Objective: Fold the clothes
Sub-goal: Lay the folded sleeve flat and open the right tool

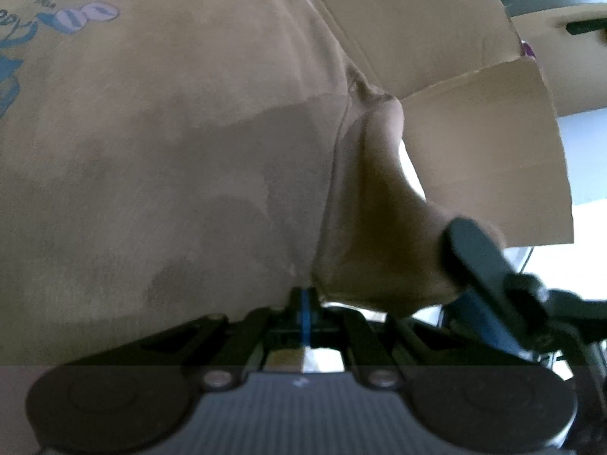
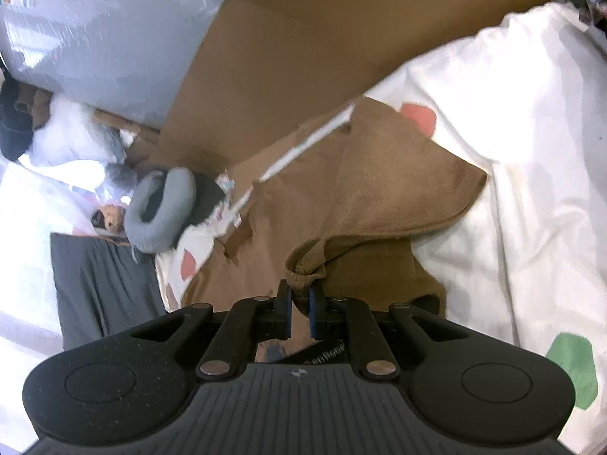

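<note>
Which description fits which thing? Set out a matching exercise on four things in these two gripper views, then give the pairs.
Things:
1. brown shirt
2. white sheet
3. neck pillow
4. right gripper

Descriptions:
A. grey, curved, lying far off on the left
B. has blue printed letters
C. shut on a brown hem
D. has red and green patches

Pairs: 1-B, 2-D, 3-A, 4-C

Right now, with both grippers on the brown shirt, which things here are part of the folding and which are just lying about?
Part of the job:
- brown shirt
- left gripper, shut on its cloth
- right gripper, shut on a bunched hem
- white spotted sheet underneath

Lying about:
- cardboard box
- grey neck pillow
- dark grey cloth
</note>
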`<state>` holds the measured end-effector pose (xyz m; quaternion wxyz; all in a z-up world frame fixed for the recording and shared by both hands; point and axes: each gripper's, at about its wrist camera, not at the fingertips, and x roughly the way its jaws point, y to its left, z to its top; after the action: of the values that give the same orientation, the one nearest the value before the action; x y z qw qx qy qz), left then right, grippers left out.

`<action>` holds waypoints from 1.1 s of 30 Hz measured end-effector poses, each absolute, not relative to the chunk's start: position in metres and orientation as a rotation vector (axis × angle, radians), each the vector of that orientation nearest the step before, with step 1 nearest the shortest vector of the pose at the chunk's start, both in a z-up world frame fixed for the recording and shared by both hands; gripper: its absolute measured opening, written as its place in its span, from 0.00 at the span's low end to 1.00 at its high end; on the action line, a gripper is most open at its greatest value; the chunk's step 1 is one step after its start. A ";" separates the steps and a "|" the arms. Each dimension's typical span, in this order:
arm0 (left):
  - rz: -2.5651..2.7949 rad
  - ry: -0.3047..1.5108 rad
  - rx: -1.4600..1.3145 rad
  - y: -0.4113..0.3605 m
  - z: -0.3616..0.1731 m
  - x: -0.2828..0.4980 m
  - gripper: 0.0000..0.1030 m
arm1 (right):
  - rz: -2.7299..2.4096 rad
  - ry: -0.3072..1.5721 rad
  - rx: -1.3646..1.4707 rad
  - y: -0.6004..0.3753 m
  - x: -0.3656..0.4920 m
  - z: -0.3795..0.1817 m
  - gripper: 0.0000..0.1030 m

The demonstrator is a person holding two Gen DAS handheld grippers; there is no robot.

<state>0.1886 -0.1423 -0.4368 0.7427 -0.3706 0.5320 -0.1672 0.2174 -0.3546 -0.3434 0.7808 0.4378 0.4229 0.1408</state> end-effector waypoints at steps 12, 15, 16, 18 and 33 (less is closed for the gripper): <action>-0.382 1.189 -0.701 -0.109 -0.412 0.160 0.11 | 0.349 1.010 0.878 -0.335 0.218 -0.356 0.20; -0.379 1.177 -0.620 -0.095 -0.395 0.162 0.19 | 0.376 1.008 0.863 -0.334 0.216 -0.353 0.30; -0.378 1.170 -0.589 -0.087 -0.388 0.164 0.24 | 0.387 0.995 0.864 -0.335 0.216 -0.350 0.32; -0.372 1.147 -0.530 -0.089 -0.379 0.163 0.33 | 0.388 0.974 0.848 -0.340 0.214 -0.344 0.32; -0.414 1.137 -0.206 -0.124 -0.359 0.207 0.54 | 0.224 1.012 0.585 -0.353 0.205 -0.357 0.46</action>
<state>0.2070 -0.1244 -0.3592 0.8175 -0.0967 0.5335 -0.1943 0.2054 -0.3530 -0.3566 0.8281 0.2754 0.4768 0.1054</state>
